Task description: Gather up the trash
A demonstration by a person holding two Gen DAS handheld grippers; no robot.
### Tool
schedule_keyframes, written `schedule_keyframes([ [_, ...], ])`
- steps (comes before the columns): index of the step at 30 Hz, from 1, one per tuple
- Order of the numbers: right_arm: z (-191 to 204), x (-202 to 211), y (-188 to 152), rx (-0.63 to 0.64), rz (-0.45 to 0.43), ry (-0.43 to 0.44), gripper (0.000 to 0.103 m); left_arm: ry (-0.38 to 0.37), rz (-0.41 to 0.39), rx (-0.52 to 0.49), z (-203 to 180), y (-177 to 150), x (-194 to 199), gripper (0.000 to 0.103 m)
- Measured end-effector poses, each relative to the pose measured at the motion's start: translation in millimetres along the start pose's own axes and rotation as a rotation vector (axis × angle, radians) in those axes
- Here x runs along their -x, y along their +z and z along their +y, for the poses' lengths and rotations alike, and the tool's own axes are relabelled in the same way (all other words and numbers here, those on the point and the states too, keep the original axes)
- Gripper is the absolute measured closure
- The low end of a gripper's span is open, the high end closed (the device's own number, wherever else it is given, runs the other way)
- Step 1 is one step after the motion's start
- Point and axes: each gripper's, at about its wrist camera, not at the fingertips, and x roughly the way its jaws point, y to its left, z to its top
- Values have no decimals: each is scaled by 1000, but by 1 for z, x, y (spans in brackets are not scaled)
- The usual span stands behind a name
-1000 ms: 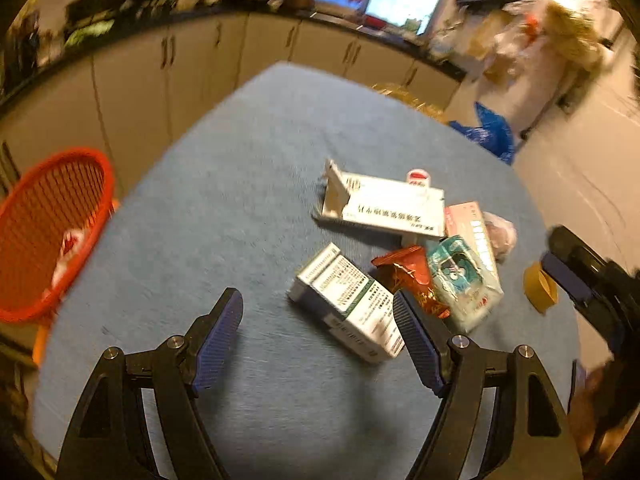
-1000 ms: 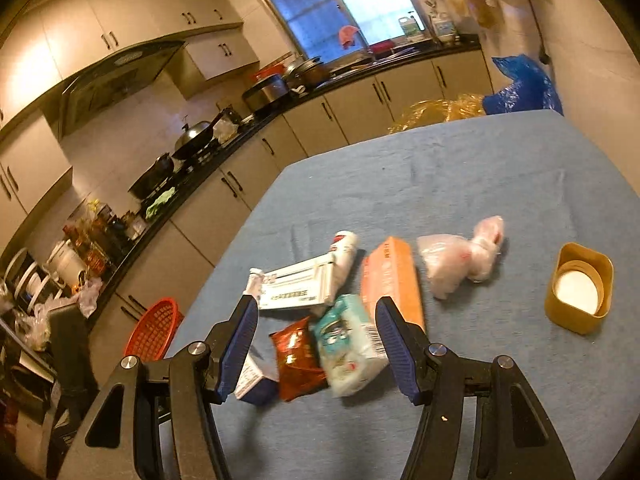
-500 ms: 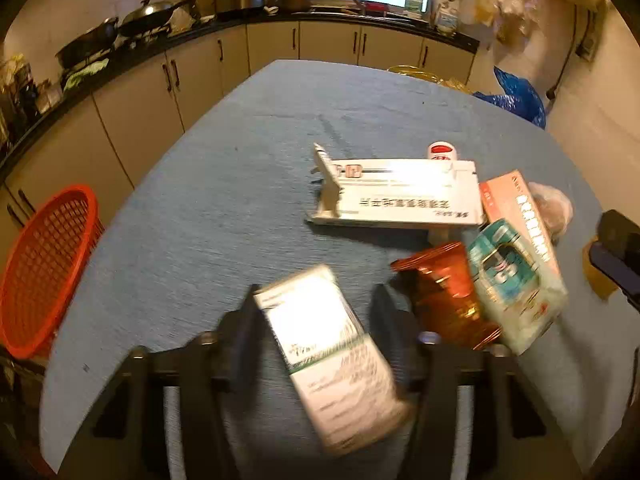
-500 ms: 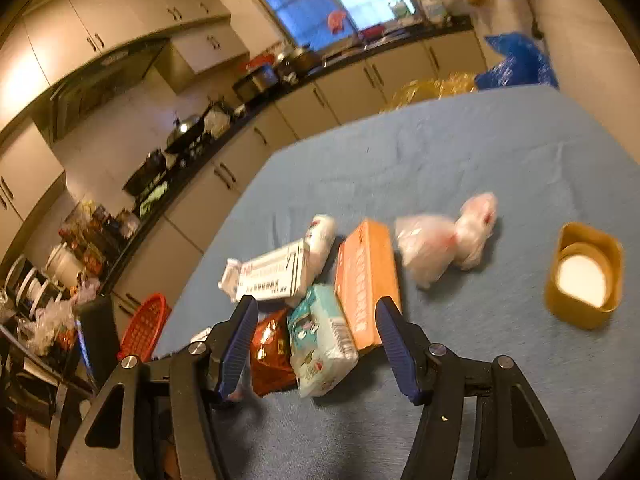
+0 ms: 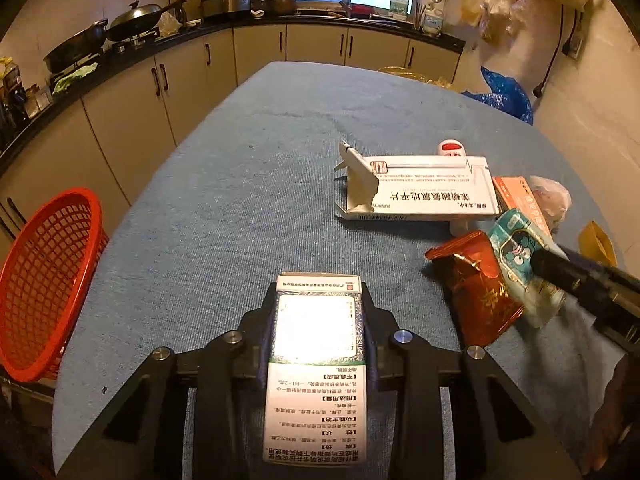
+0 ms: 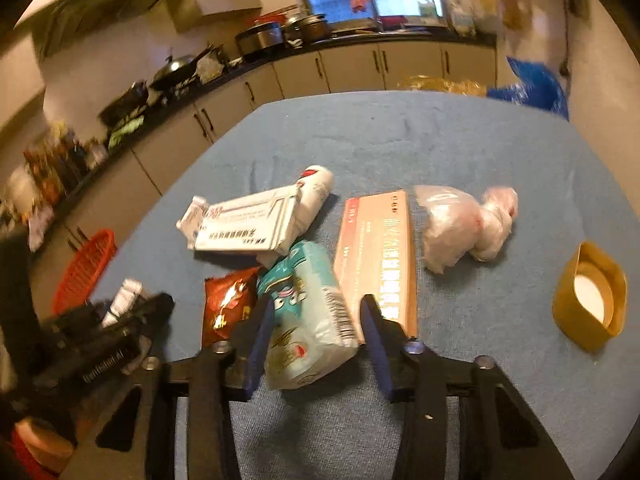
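Observation:
My left gripper (image 5: 319,300) is shut on a white and green medicine box (image 5: 316,364), held above the blue table (image 5: 240,200). My right gripper (image 6: 316,316) is open, its jaws on either side of a teal tissue pack (image 6: 308,312) that lies on the table. Beside the pack lie a red snack wrapper (image 6: 226,304), an orange box (image 6: 376,256), a long white box (image 6: 244,224), a white bottle (image 6: 316,192) and a knotted plastic bag (image 6: 460,228). The red basket (image 5: 40,280) stands left of the table.
A yellow cap-like container (image 6: 588,296) sits at the table's right. Kitchen cabinets and a counter with pans (image 5: 120,28) run along the left and back. A blue bag (image 5: 504,92) lies beyond the far table edge. The left gripper shows in the right wrist view (image 6: 100,344).
My left gripper closed on the white and green box and lifted it off the table. My right gripper moved forward and down until its open jaws came around the teal pack.

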Motion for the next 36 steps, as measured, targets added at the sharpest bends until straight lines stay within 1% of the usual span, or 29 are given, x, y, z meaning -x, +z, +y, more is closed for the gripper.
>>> schedule_keyframes([
  [2,7,-1,-2,44,-2,-12,71,2,-5,7,0,0,-1,70],
  [3,10,0,-3,61,-5,-14,83,-3,-14,11,0,1,0,70],
  [4,11,-1,-4,66,0,5,87,-15,-35,19,1,2,3,70],
  [6,10,1,-5,56,-16,18,90,-6,-74,27,-1,3,7,70],
  [9,6,8,-3,39,-64,8,91,-14,-129,44,-3,6,14,70],
  [10,3,15,-3,26,-99,19,91,-8,-158,48,-4,6,16,70],
  [13,1,35,-1,-2,-197,50,91,8,-202,59,-5,7,19,70],
  [17,6,44,-1,-4,-258,33,91,25,-263,70,-3,6,27,70],
  [20,11,48,0,3,-281,27,91,45,-295,66,-5,4,32,70],
  [23,16,50,1,24,-306,-20,91,66,-337,49,-9,1,40,70],
  [28,15,50,1,32,-315,-84,91,94,-391,25,-17,-3,49,70],
  [36,11,47,1,30,-304,-110,91,95,-395,24,-16,-3,50,69],
])
